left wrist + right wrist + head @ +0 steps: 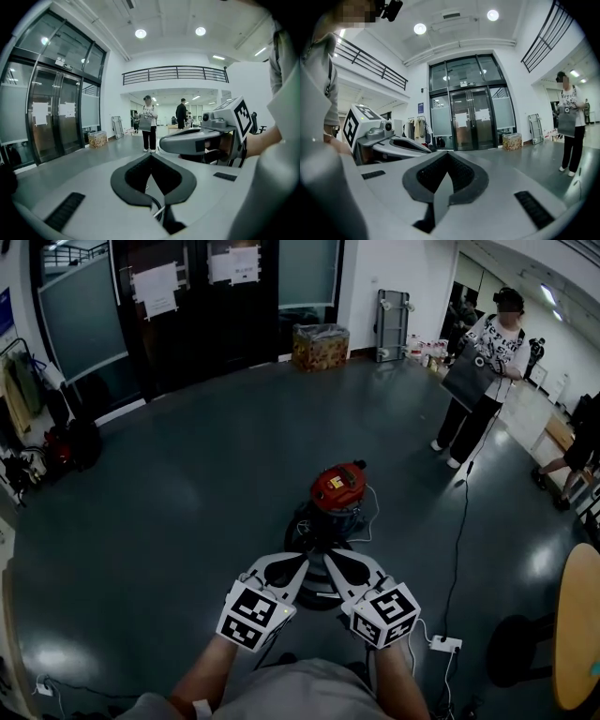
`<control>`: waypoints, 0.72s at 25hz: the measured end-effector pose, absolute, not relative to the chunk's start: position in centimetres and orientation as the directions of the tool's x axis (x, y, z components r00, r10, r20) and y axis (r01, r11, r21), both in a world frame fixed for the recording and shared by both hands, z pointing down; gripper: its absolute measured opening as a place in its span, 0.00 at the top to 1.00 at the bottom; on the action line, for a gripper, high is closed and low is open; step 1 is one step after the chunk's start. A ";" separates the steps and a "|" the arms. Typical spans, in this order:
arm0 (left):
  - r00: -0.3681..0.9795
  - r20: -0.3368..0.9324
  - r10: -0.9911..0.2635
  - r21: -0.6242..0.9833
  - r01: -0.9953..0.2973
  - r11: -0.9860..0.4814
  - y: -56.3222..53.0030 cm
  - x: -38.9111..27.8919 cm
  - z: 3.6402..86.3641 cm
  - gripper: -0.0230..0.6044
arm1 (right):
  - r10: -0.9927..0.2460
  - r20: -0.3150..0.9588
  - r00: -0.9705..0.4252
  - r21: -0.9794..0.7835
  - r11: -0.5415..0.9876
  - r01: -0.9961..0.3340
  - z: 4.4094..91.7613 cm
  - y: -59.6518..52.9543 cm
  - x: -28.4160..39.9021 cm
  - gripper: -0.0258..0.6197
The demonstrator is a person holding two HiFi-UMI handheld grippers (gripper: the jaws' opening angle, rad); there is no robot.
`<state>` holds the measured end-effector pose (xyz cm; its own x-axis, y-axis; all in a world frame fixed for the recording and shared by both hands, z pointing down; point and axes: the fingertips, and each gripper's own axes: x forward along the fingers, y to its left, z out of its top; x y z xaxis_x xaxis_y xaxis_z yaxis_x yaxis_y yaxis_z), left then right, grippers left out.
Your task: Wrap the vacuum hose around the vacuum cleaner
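Seen from the head view, a person holds two grey tools side by side at waist height. The left tool [302,565] and right tool [335,565] both have their jaws closed together with nothing between them, as each gripper view confirms. The red-topped vacuum cleaner [337,488] stands upright on the floor [187,493], straight ahead of and below the tool tips and almost centred between them, so neither hand looks clearly nearer. The dark hose [302,521] seems to loop low around the vacuum's base, towards the left tool's side; its free end cannot be made out. The grey floor is glossy. A bystander [483,381] stands well apart at upper right, glass doors [187,296] and a cardboard box [320,346] line the far wall, and a round wooden surface [577,624] shows at the right edge
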<state>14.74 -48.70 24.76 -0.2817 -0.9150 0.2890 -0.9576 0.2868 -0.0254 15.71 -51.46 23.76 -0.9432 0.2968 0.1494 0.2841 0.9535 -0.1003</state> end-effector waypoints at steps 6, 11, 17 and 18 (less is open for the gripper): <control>-0.301 0.275 -0.913 -0.017 -0.951 0.308 -46.8 16.0 24.5 0.95 | 0.316 0.135 -0.939 -0.087 0.948 0.306 23.1 -49.6 16.7 0.95; -0.319 0.272 -0.908 -0.002 -0.944 0.331 -45.9 16.3 24.3 0.95 | 0.325 0.147 -0.934 -0.081 0.945 0.317 22.8 -48.7 17.1 0.95; -0.314 0.272 -0.910 -0.002 -0.945 0.326 -45.9 17.4 24.3 0.95 | 0.333 0.153 -0.930 -0.081 0.942 0.325 22.8 -48.4 18.1 0.95; -0.313 0.272 -0.910 -0.003 -0.946 0.324 -45.9 17.6 24.4 0.95 | 0.334 0.153 -0.930 -0.081 0.942 0.325 22.9 -48.5 18.3 0.95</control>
<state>17.60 -45.94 24.36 -0.3131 -0.9099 0.2721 -0.9459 0.3245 -0.0035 18.27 -48.49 22.91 -0.9301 0.3341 0.1529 0.3251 0.9422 -0.0812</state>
